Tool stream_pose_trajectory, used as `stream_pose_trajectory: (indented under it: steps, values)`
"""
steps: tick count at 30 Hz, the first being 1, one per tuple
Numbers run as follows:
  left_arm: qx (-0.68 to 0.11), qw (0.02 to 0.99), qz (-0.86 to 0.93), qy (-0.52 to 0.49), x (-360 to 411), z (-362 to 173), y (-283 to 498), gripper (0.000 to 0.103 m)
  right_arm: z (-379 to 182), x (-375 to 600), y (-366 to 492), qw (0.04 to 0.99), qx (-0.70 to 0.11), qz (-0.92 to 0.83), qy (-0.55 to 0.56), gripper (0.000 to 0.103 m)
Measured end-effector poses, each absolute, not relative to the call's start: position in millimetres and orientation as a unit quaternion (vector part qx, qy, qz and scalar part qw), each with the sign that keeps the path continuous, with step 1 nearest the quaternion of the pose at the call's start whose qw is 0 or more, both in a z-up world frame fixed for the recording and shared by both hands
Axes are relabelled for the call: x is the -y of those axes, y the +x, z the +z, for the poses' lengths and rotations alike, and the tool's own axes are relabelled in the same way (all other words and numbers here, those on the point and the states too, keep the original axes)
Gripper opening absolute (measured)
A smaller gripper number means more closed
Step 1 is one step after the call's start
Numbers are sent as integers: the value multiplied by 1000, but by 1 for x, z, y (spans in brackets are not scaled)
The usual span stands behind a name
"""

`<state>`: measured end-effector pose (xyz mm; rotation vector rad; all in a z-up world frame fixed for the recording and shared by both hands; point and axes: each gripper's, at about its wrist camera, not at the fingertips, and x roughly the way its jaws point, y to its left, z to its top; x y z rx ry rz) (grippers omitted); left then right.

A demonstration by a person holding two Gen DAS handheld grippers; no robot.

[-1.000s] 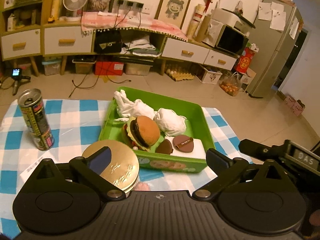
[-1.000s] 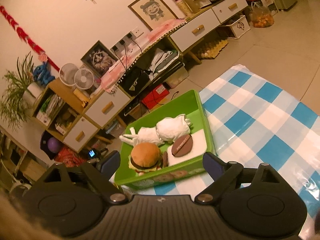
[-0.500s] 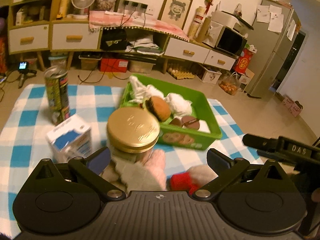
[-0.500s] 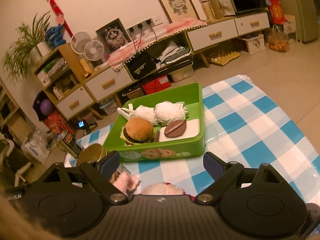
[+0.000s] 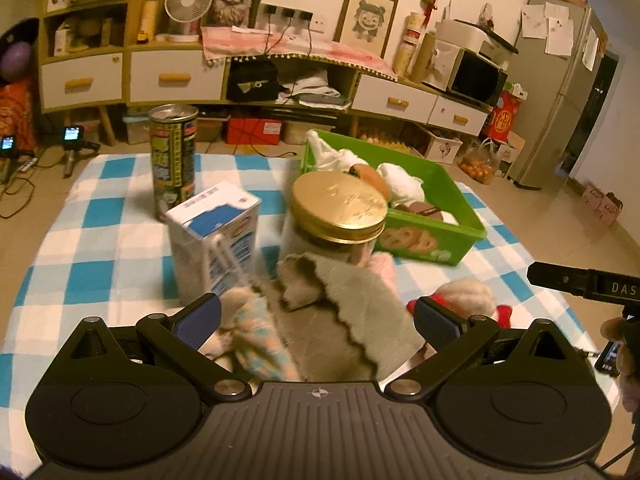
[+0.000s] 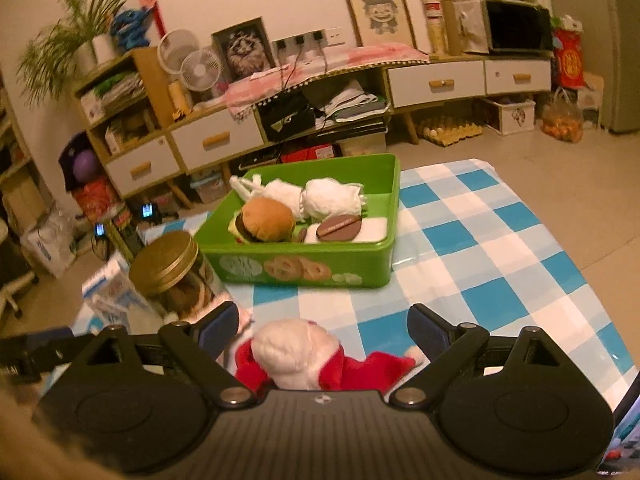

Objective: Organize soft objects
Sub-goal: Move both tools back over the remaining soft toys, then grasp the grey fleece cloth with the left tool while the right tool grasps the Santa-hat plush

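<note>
A green bin (image 6: 374,252) on the checked table holds a plush burger (image 6: 266,218), white cloths (image 6: 332,200) and brown pads (image 6: 340,229). It also shows in the left wrist view (image 5: 460,200). My left gripper (image 5: 316,318) is open over a grey plush (image 5: 352,320) with a striped soft piece (image 5: 260,336) beside it. My right gripper (image 6: 322,326) is open over a pink plush in a red outfit (image 6: 296,354), which also shows in the left wrist view (image 5: 464,294).
A gold-lidded jar (image 5: 338,208) stands just behind the grey plush, a milk carton (image 5: 216,232) to its left, a tall can (image 5: 174,156) further back. The jar (image 6: 168,264) is left of the bin in the right view.
Both grippers have pulled back from the bin towards the near table edge. The plush toys now lie between their open fingers.
</note>
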<state>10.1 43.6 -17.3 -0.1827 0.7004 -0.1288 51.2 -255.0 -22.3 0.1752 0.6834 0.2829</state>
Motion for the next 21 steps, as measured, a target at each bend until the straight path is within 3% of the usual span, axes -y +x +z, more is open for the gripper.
stream_pose_trajectory:
  steps: [21]
  values:
    - [-295, 949, -113, 4, -14, -52, -11, 98, -63, 223, 34, 928, -330, 166, -46, 71]
